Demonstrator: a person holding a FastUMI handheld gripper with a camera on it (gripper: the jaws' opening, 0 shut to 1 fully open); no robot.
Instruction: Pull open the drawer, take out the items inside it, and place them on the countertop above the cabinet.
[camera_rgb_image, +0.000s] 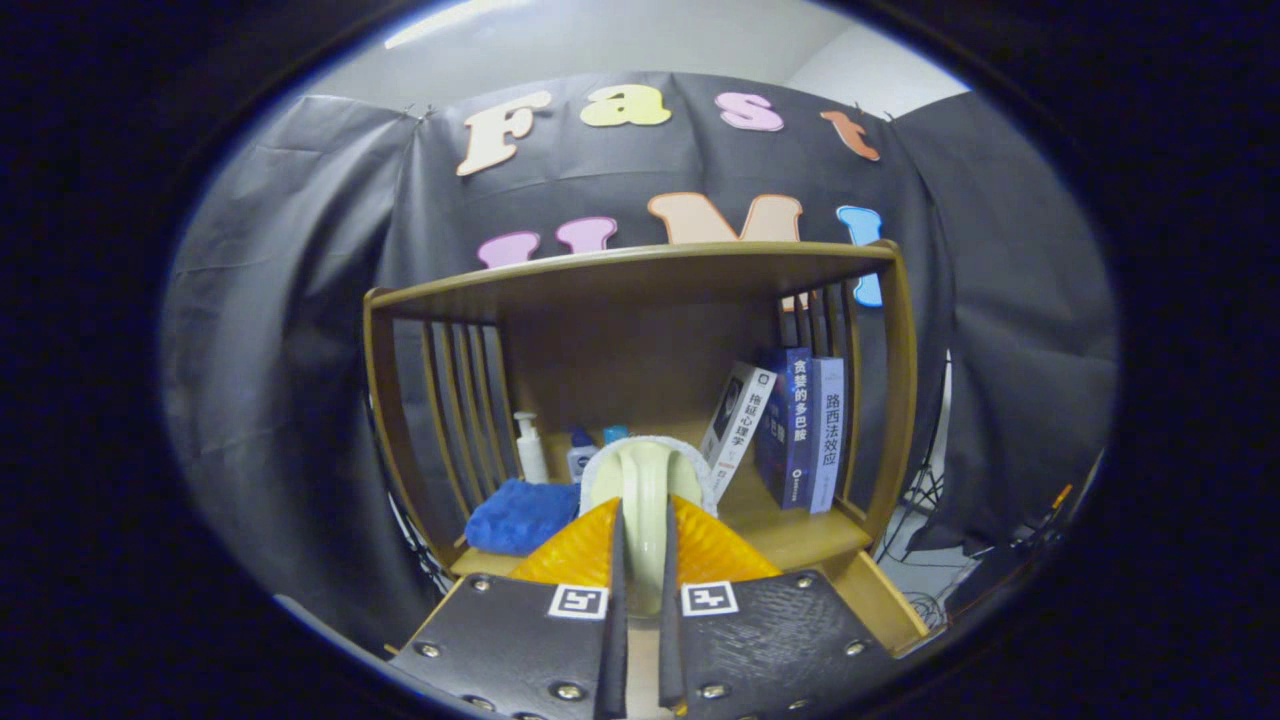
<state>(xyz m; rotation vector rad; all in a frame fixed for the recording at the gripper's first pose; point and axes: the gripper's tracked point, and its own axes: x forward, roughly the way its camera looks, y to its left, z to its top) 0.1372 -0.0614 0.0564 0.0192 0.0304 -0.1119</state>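
My gripper (640, 575) is shut on a pale, cream-coloured handle with a white fuzzy rim, some kind of brush (645, 475). Both fingers press on its stem and its head stands just ahead of the fingertips. The brush hangs a little above the wooden countertop (800, 540) of the cabinet, in front of the open shelf bay. On the countertop, beside the left finger, lies a blue cloth (520, 515).
A white pump bottle (530, 450) and two small blue-capped bottles (582, 455) stand at the back of the countertop. Three books (790, 430) lean at the right. Slatted side walls (460, 400) and a top shelf (640, 265) frame the bay.
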